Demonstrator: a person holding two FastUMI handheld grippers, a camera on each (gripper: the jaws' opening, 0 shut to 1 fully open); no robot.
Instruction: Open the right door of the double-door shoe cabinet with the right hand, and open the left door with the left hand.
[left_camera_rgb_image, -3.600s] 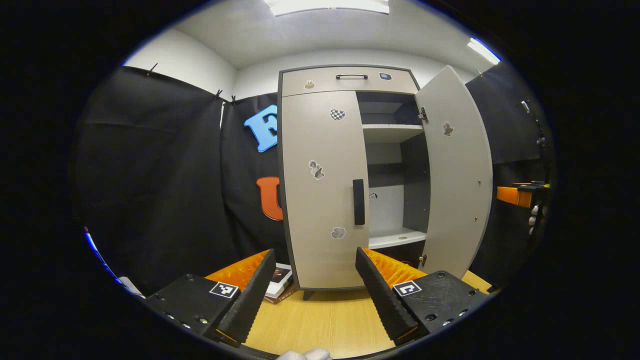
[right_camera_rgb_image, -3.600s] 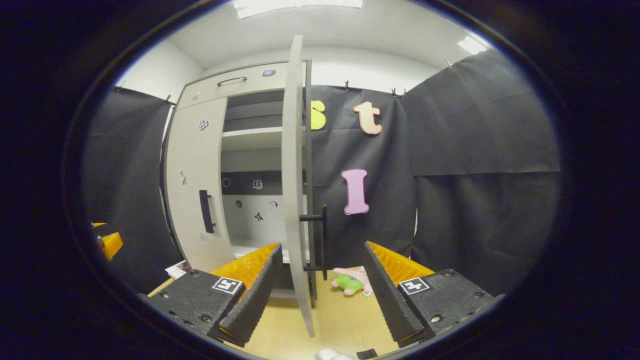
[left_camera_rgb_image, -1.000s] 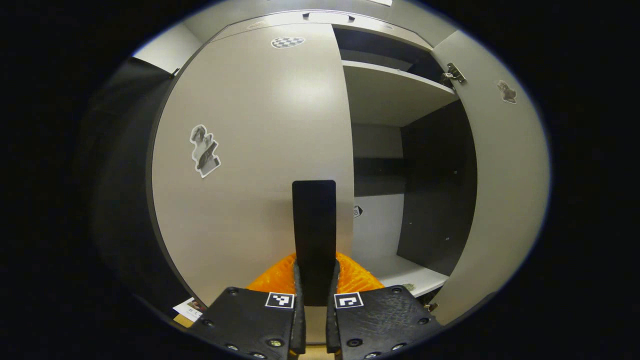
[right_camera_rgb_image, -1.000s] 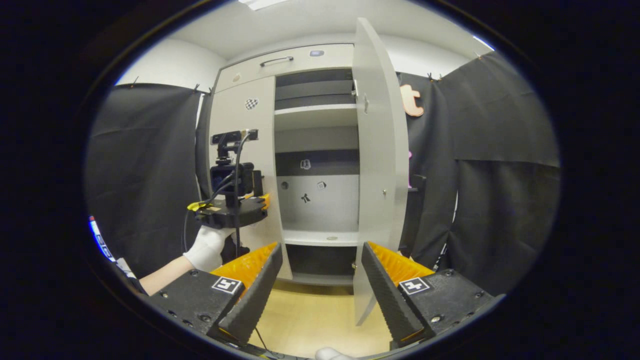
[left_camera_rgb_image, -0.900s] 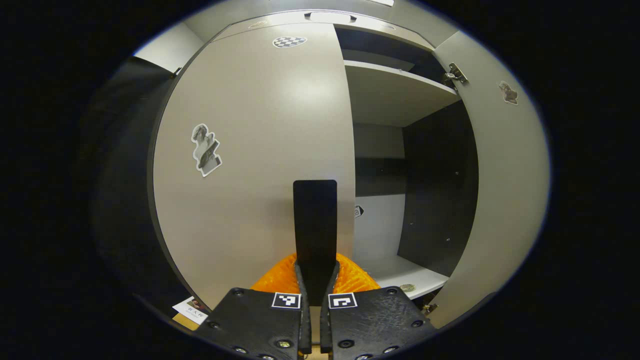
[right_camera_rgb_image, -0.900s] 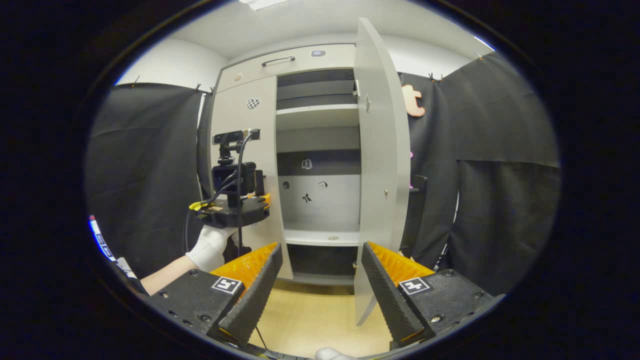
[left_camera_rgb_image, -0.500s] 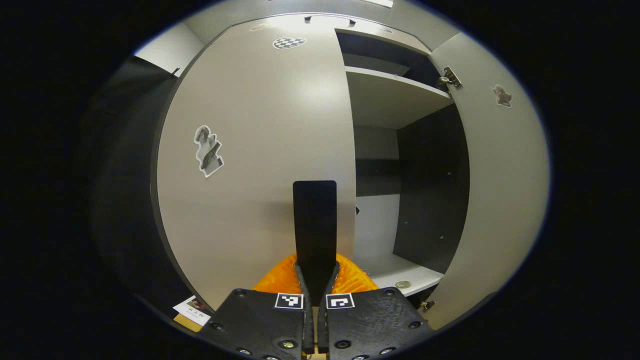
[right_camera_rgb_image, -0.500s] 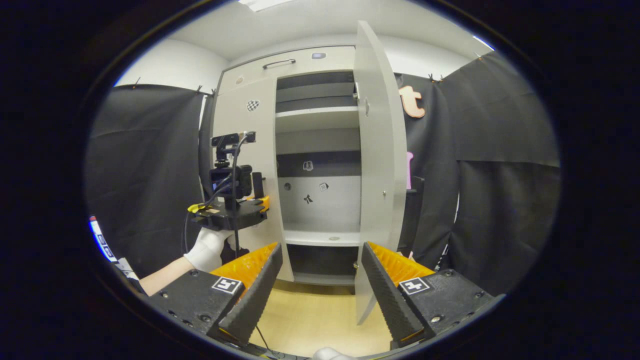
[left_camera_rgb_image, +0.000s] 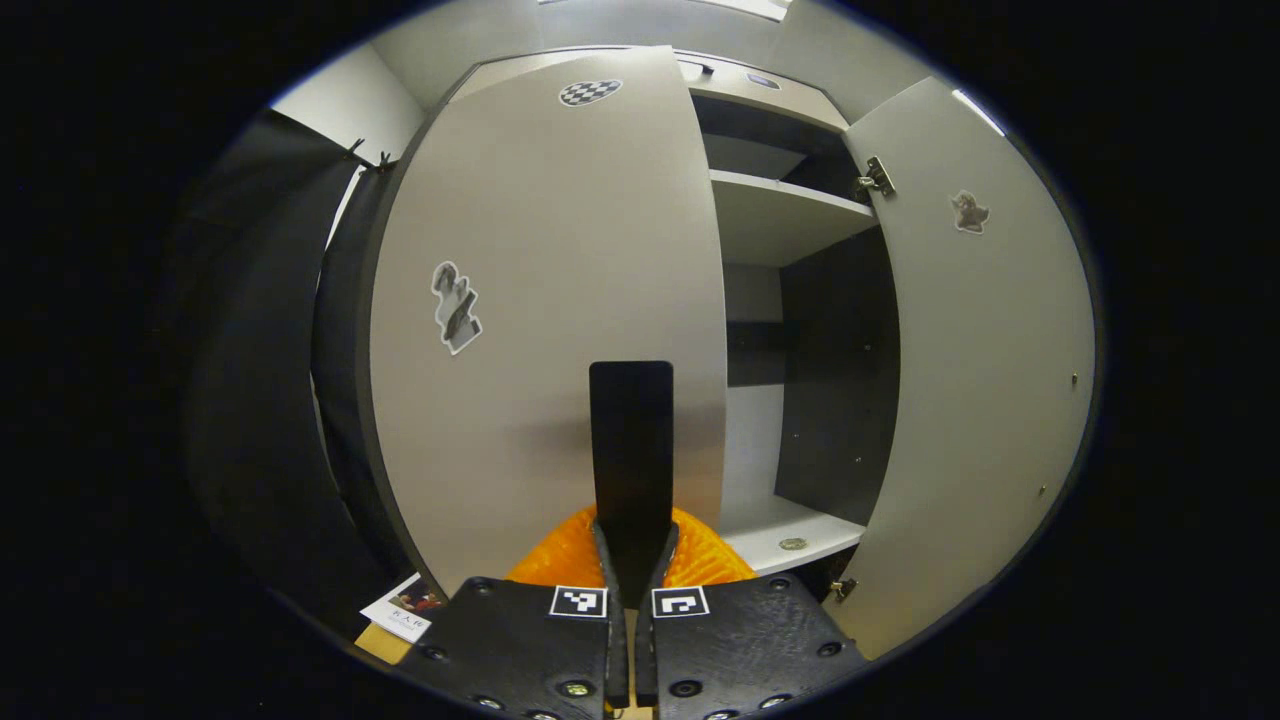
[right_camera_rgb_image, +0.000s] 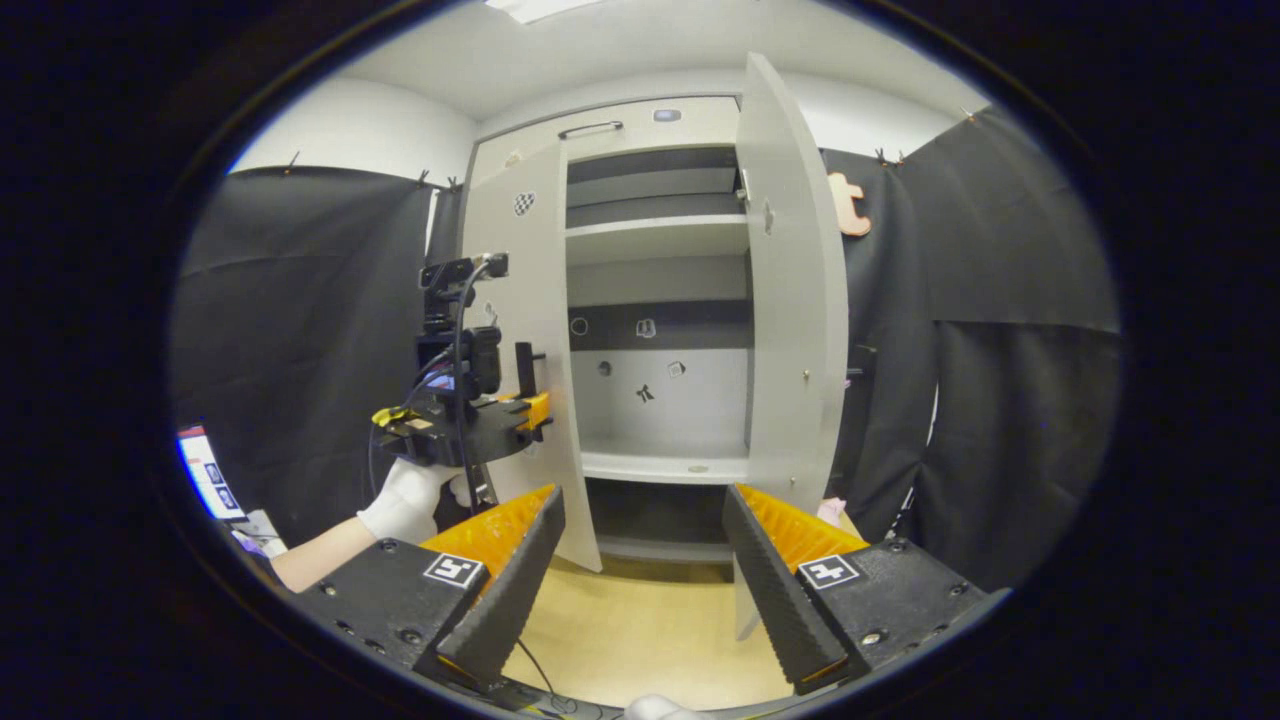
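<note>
Black cloth walls the booth, and the shoe cabinet (right_camera_rgb_image: 655, 300) stands on a pale wood floor (right_camera_rgb_image: 640, 630) at the centre of the right gripper view. Its right door (right_camera_rgb_image: 795, 300) stands wide open. The left gripper (left_camera_rgb_image: 632, 560) is clamped on the left door's handle (left_camera_rgb_image: 631, 450), low in the left gripper view's centre; the left door (left_camera_rgb_image: 560, 300) is partly ajar. The right gripper (right_camera_rgb_image: 640, 560) is spread and empty. Best to pull along the hinge's arc, keeping the clamp square on the handle so it does not slip
</note>
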